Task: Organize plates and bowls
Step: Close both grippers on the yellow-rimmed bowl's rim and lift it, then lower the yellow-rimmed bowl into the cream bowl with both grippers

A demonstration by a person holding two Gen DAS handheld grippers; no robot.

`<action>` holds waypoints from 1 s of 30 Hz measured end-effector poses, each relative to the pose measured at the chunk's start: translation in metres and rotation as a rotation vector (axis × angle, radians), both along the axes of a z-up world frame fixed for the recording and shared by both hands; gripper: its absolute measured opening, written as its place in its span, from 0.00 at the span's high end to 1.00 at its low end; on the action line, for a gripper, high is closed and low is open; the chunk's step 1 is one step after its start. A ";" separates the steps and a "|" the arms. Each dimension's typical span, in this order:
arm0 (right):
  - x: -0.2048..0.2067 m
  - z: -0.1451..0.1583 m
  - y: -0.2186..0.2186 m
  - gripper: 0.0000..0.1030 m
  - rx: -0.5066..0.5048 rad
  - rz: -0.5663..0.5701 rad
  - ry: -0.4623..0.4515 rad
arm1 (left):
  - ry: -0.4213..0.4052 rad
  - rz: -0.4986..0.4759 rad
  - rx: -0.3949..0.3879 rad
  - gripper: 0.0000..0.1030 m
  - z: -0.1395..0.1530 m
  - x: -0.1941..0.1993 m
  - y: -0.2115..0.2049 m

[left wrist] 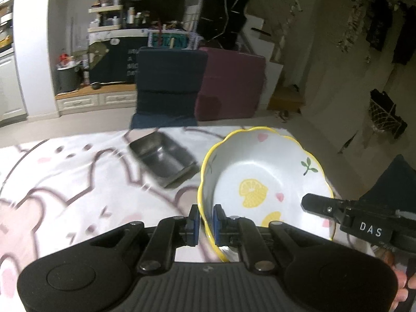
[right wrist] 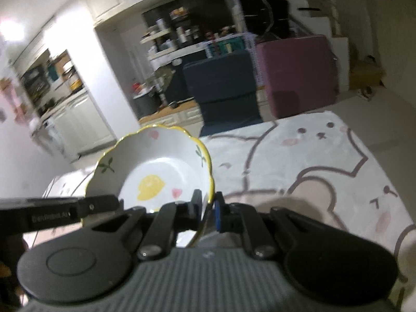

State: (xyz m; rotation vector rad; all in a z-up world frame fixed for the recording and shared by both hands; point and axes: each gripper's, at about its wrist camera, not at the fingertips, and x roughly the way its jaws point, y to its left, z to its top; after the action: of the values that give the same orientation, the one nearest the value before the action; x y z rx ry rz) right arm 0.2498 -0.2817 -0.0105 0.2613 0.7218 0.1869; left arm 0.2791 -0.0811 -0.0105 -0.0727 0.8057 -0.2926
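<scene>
White scalloped bowl (left wrist: 262, 182) with yellow rim and lemon prints, tilted, raised above the table, empty

The bowl (left wrist: 262, 179) is sitting between the left tool (left wrist: 206, 223) and the right tool (right wrist: 208, 212), above the bench (left wrist: 65, 182); the metal tray (left wrist: 162, 156) is lying left of it.

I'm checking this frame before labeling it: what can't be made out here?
- Lemon bowl: its underside and near rim are hidden by the left claw in the left wrist view, so it is unclear whether it rests on the tablecloth.
- Metal tray: motion-blurred.
- Right claw: bowl's near rim hidden behind it.
</scene>
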 end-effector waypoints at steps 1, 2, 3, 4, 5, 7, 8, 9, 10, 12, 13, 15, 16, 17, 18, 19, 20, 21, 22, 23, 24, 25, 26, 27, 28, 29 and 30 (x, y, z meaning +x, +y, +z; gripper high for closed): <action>-0.006 0.001 0.005 0.88 -0.006 0.017 0.002 | 0.004 0.009 -0.004 0.89 0.000 -0.010 0.007; -0.013 0.002 0.012 0.88 -0.013 0.034 0.003 | 0.008 0.016 -0.009 0.89 -0.001 -0.018 0.014; -0.020 0.003 0.018 0.88 -0.020 0.049 0.003 | 0.014 0.025 -0.017 0.89 -0.002 -0.027 0.020; -0.025 0.004 0.022 0.88 -0.026 0.063 0.001 | 0.019 0.031 -0.022 0.89 -0.003 -0.036 0.027; -0.032 0.004 0.025 0.88 -0.031 0.075 0.001 | 0.022 0.035 -0.025 0.89 -0.004 -0.044 0.031; -0.043 0.004 0.032 0.88 -0.038 0.094 0.003 | 0.032 0.040 -0.022 0.89 -0.008 -0.060 0.039; -0.052 0.003 0.033 0.88 -0.043 0.105 0.007 | 0.038 0.042 -0.023 0.89 -0.011 -0.068 0.042; -0.057 0.001 0.035 0.88 -0.046 0.113 0.013 | 0.044 0.043 -0.026 0.89 -0.014 -0.076 0.045; -0.062 0.000 0.037 0.88 -0.045 0.120 0.021 | 0.050 0.045 -0.030 0.89 -0.016 -0.081 0.046; -0.072 -0.004 0.039 0.88 -0.050 0.132 0.035 | 0.065 0.048 -0.042 0.89 -0.025 -0.094 0.052; -0.077 -0.006 0.043 0.88 -0.056 0.137 0.040 | 0.074 0.048 -0.050 0.89 -0.030 -0.101 0.055; -0.084 -0.010 0.044 0.88 -0.071 0.145 0.051 | 0.094 0.049 -0.070 0.89 -0.039 -0.110 0.058; -0.090 -0.011 0.047 0.88 -0.077 0.147 0.056 | 0.106 0.049 -0.078 0.89 -0.044 -0.114 0.059; -0.093 -0.013 0.048 0.88 -0.083 0.149 0.063 | 0.116 0.048 -0.084 0.89 -0.049 -0.117 0.060; -0.096 -0.015 0.048 0.88 -0.088 0.151 0.071 | 0.127 0.047 -0.089 0.89 -0.054 -0.122 0.060; -0.100 -0.018 0.049 0.88 -0.095 0.153 0.079 | 0.140 0.046 -0.093 0.89 -0.059 -0.125 0.061; -0.107 -0.021 0.052 0.88 -0.104 0.156 0.089 | 0.152 0.046 -0.097 0.89 -0.063 -0.127 0.061; -0.109 -0.024 0.052 0.88 -0.112 0.158 0.100 | 0.163 0.045 -0.100 0.89 -0.067 -0.131 0.061; -0.109 -0.025 0.052 0.88 -0.118 0.162 0.110 | 0.177 0.045 -0.103 0.89 -0.072 -0.133 0.060; -0.111 -0.028 0.052 0.88 -0.125 0.164 0.121 | 0.189 0.045 -0.106 0.89 -0.077 -0.135 0.060; -0.112 -0.030 0.053 0.88 -0.130 0.166 0.131 | 0.203 0.044 -0.111 0.89 -0.082 -0.136 0.059; -0.111 -0.032 0.053 0.88 -0.136 0.168 0.142 | 0.214 0.043 -0.117 0.89 -0.085 -0.135 0.059; -0.112 -0.034 0.054 0.88 -0.142 0.170 0.151 | 0.226 0.043 -0.125 0.89 -0.089 -0.135 0.059; -0.110 -0.036 0.053 0.88 -0.146 0.170 0.159 | 0.235 0.042 -0.132 0.89 -0.092 -0.135 0.059; -0.107 -0.037 0.051 0.88 -0.150 0.170 0.166 | 0.246 0.044 -0.141 0.89 -0.096 -0.134 0.058; -0.110 -0.040 0.052 0.88 -0.153 0.169 0.171 | 0.258 0.046 -0.150 0.89 -0.100 -0.133 0.058; -0.108 -0.041 0.052 0.88 -0.155 0.167 0.176 | 0.269 0.049 -0.157 0.89 -0.103 -0.132 0.057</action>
State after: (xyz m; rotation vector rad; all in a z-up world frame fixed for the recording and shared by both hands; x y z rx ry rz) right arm 0.1415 -0.2295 -0.0520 0.0692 0.9290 0.2676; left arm 0.1472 -0.0242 -0.1133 -0.2831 1.0458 -0.3033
